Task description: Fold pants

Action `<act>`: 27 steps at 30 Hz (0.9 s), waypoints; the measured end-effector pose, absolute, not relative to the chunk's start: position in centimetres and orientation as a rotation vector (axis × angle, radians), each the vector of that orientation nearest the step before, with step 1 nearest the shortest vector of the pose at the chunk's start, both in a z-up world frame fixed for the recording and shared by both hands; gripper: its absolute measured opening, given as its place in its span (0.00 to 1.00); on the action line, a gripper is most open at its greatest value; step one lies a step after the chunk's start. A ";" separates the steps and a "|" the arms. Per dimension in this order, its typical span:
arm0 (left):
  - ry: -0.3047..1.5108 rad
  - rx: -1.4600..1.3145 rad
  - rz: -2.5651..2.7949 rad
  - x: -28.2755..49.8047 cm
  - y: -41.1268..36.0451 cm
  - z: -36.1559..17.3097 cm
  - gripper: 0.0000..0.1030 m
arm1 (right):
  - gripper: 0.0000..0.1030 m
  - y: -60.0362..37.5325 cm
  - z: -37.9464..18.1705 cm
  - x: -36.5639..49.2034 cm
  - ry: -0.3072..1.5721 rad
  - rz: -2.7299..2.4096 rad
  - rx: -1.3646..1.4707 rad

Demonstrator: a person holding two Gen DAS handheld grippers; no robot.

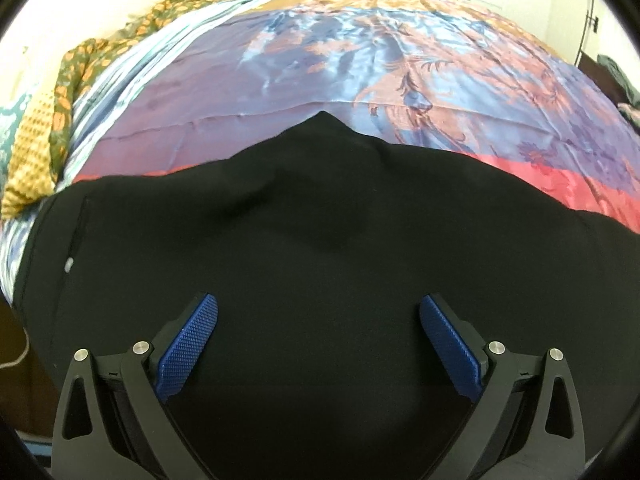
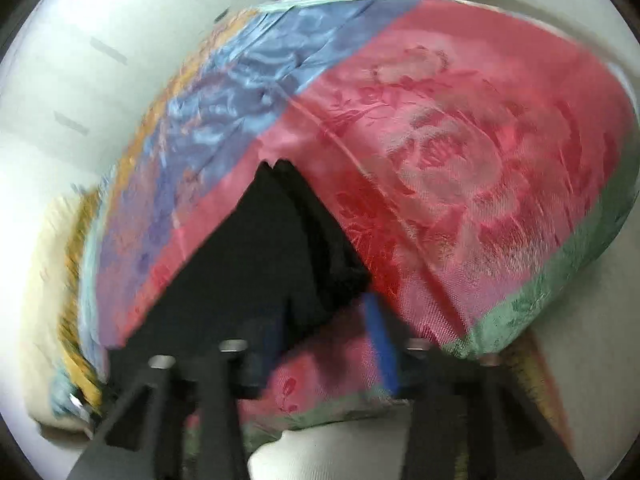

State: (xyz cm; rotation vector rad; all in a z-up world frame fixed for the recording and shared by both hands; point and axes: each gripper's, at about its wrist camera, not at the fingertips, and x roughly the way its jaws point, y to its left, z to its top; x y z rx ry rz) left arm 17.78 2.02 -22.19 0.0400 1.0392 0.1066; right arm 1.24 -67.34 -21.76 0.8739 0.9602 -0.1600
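Bright, even room light, a sharp left wrist view with fisheye bending and dark corners, the right wrist view smeared by motion blur.

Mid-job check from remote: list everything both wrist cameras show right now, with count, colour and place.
Black fabric pants: one, black, spread on the bed under the left gripper; also seen in the right wrist view.
Satin floral bedspread: one, blue, purple, pink, orange and green, covering the bed.
Green-and-orange patterned cloth: one, bunched along the bed's far left edge.
Yellow checked cloth: one, at the left edge.
Left gripper: one, black with blue pads, open above the pants.
Right gripper: one, blurred, at the pants' edge; state unclear.
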 end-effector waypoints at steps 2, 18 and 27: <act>1.042 0.031 0.105 17.6 1.9 -22.2 0.98 | 0.67 -67.2 -22.1 1.5 0.944 -0.095 0.890; 1.026 0.049 0.109 17.6 1.7 -22.9 0.99 | 0.70 -66.6 -25.2 7.5 1.045 0.290 1.038; 1.076 0.013 0.066 17.4 1.9 -22.0 0.98 | 0.07 -65.8 -23.9 8.0 1.034 0.130 1.016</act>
